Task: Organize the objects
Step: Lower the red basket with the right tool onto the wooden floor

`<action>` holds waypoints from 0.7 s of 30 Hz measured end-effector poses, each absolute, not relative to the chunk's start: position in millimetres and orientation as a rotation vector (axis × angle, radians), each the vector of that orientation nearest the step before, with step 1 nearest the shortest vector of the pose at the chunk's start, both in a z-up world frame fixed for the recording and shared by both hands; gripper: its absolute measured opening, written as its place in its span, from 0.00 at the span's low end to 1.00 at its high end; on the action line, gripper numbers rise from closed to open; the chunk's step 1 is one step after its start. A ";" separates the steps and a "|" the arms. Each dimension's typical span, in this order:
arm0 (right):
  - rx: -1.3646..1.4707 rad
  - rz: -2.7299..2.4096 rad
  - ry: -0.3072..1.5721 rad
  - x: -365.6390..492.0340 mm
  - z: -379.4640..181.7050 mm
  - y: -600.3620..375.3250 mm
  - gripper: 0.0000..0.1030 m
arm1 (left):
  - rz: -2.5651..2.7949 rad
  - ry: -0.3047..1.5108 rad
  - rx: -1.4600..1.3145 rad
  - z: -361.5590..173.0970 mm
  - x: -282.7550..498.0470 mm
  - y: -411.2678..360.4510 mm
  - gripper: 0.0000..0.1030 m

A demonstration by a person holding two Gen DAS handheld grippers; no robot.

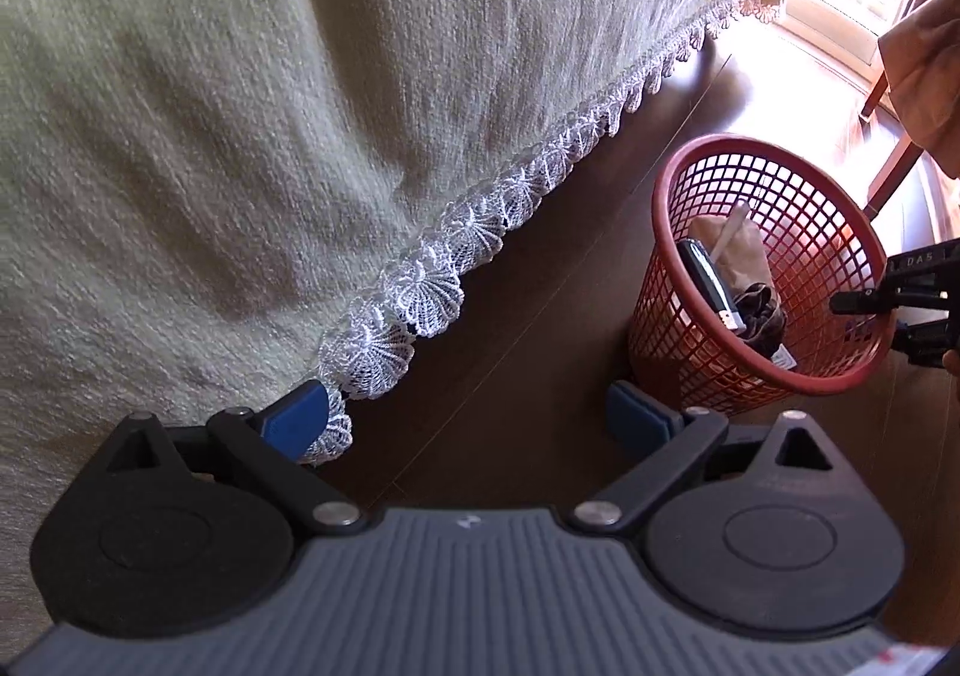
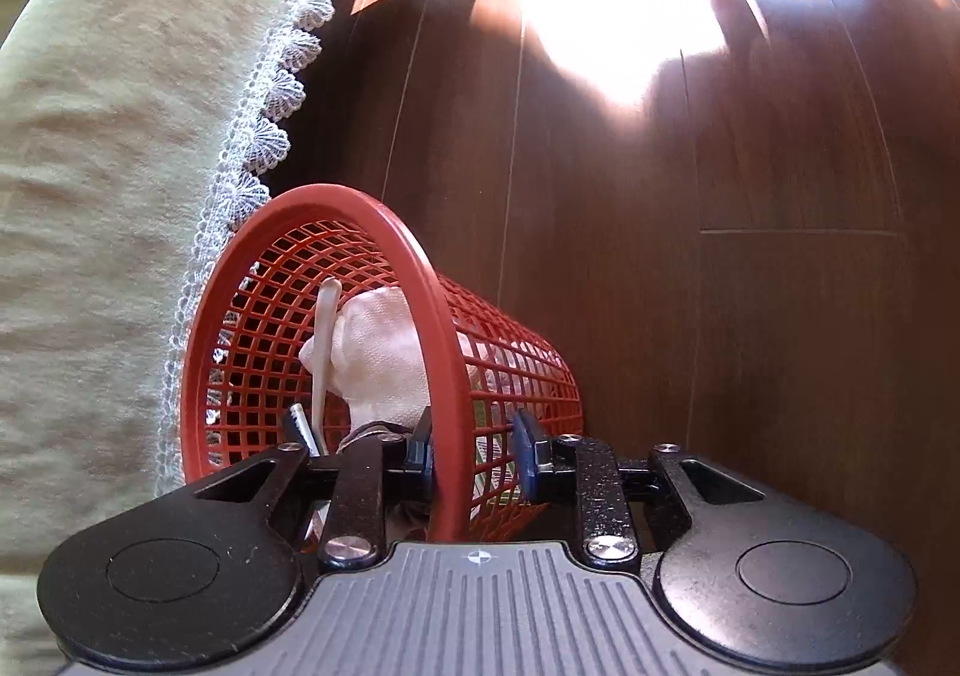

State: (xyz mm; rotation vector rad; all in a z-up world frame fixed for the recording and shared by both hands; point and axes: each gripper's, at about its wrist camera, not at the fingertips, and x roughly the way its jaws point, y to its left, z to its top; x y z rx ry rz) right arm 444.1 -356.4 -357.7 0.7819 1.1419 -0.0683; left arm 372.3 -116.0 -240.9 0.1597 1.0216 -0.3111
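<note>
On floor beside bedspread (image 2: 90,148): red basket (image 2: 384,223) holding tissue (image 2: 384,352), spoon (image 2: 324,328) | right gripper (image 2: 477,451) straddles rim, pads apart, not pressing | left gripper (image 1: 468,418) spread wide, empty.
</note>
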 end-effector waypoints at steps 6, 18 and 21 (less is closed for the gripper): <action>0.714 -0.062 1.100 443.5 -339.6 -354.2 0.56 | -0.311 0.996 0.155 -228.5 359.8 -109.2 0.96; 0.559 -0.012 1.018 406.2 -263.8 -343.2 0.58 | -0.318 1.003 0.155 -181.9 334.5 -108.4 0.96; 0.535 -0.006 1.006 385.5 -234.1 -339.1 0.58 | -0.320 0.973 0.153 -153.9 322.2 -105.3 0.96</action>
